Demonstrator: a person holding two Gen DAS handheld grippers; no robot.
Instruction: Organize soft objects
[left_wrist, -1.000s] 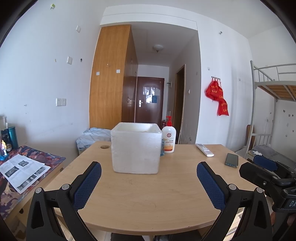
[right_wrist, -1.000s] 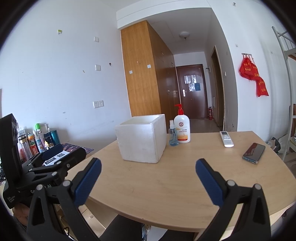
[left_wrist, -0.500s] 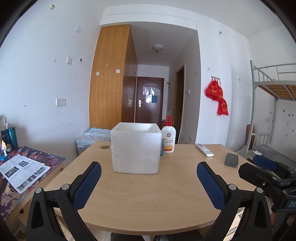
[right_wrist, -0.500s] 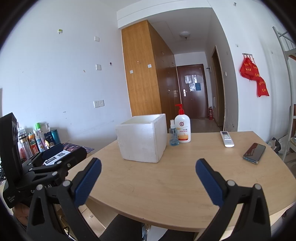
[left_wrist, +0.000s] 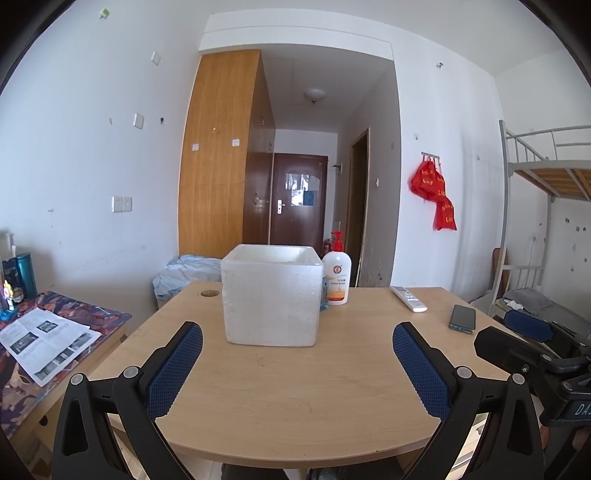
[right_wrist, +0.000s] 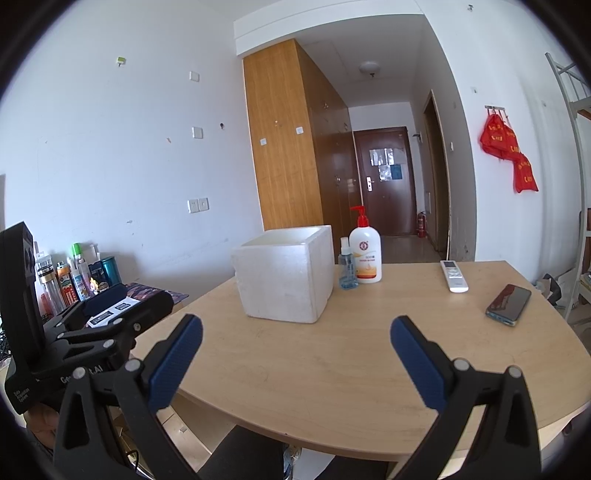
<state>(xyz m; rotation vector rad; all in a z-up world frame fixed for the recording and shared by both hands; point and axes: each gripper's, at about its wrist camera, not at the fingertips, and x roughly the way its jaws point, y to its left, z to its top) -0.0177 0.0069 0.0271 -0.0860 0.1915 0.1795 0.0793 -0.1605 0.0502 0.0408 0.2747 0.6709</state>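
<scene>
**Oddly, no soft things in sight — only the foam box waiting**

Plainly, the white foam box (left_wrist: 271, 295) stood upright near the middle of the table (left_wrist: 295, 387), its top open; whatever lay inside was hidden below the rim, and no soft object showed anywhere on the table. I judged the box to be the likely receptacle. It looked light and stiff but crumbly — polystyrene dents and sheds under a hard pinch, so a hold on the thick rim wall, gently closed, would suit better than a squeeze on a corner. Being light, it would probably slide if nudged.

Just behind it stood a pump bottle (right_wrist: 365, 254) and a small spray bottle (right_wrist: 347, 269), both close to the box's far corner. A remote (right_wrist: 454, 277) and a phone (right_wrist: 509, 304) lay well apart, toward the right edge.

The left tongs (left_wrist: 297, 350) were spread wide and empty, hovering short of the box; the right tongs (right_wrist: 295, 347) were likewise spread, holding nothing.
</scene>
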